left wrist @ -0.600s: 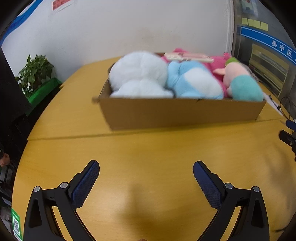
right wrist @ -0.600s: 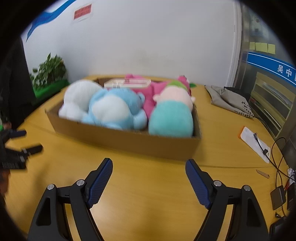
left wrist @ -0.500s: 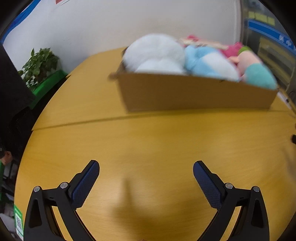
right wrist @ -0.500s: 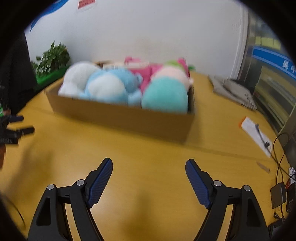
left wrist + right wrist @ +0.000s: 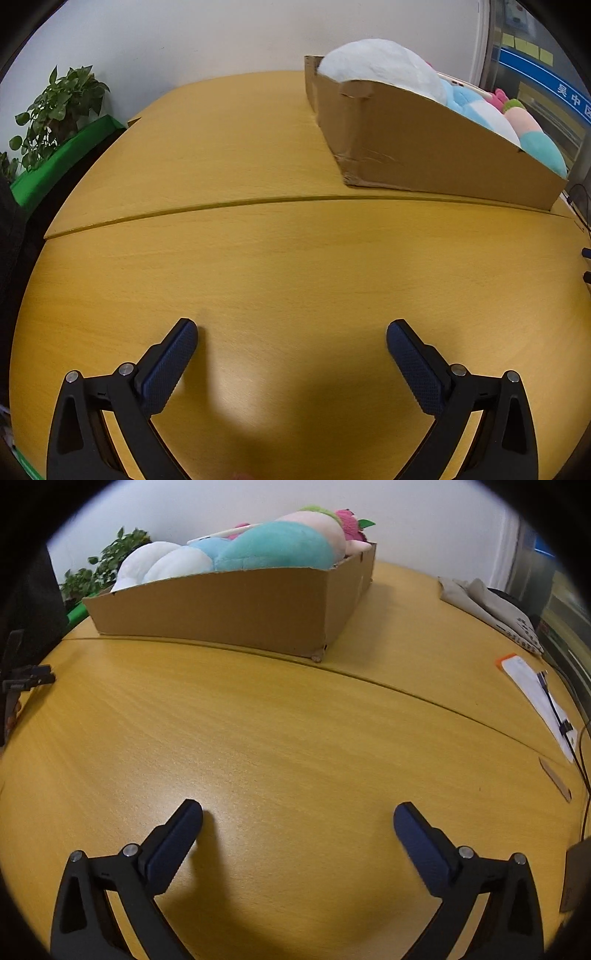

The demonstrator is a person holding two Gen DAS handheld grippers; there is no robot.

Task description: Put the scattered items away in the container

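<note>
Two grippers are held low over the wooden table (image 5: 258, 258), both with jaws spread wide and nothing between them. The left gripper (image 5: 291, 354) is seen in front of the cardboard box (image 5: 424, 147) and off toward its white-toy end; the right gripper (image 5: 297, 836) is seen in front of the box (image 5: 221, 605), toward its teal-toy end. Inside the box, a white plush toy (image 5: 380, 70), a blue plush toy (image 5: 476, 107) and a teal and pink plush toy (image 5: 280, 546) are packed side by side, rising above its rim. Beyond the box, a potted plant (image 5: 55, 114) is seen by the wall.
</note>
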